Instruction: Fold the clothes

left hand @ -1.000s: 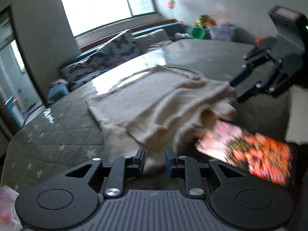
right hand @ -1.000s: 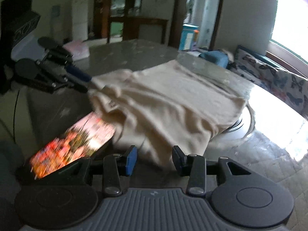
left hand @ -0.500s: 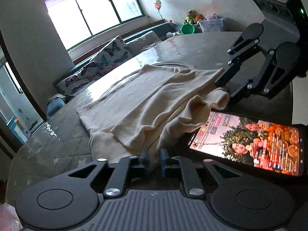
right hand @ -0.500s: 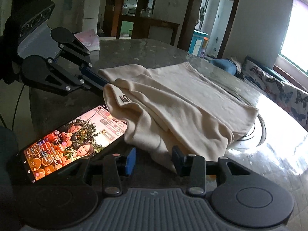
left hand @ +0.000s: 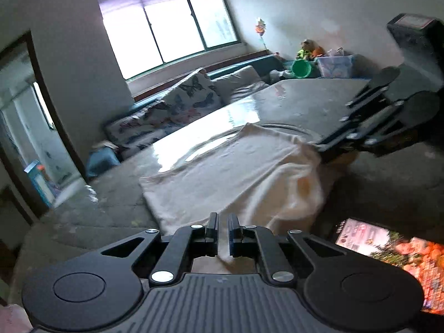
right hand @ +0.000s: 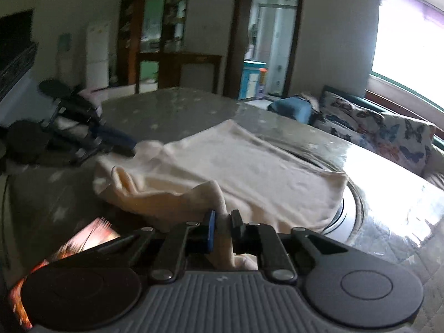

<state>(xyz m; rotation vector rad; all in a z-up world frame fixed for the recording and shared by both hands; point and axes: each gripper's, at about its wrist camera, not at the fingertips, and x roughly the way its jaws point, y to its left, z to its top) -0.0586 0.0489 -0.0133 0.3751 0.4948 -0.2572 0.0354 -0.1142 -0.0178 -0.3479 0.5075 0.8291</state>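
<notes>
right wrist: cream garment [right hand: 249, 172] rumpled, partly folded

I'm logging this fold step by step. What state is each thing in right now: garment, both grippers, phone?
Garment: cream, partly folded on the table, near edge lifted at two points.
Left gripper: shut on the garment's edge.
Right gripper: shut on a pinch of the garment.
Phone: screen lit, lying on the table beside the garment.
Table: grey quilted cover, glossy where window light hits.
</notes>
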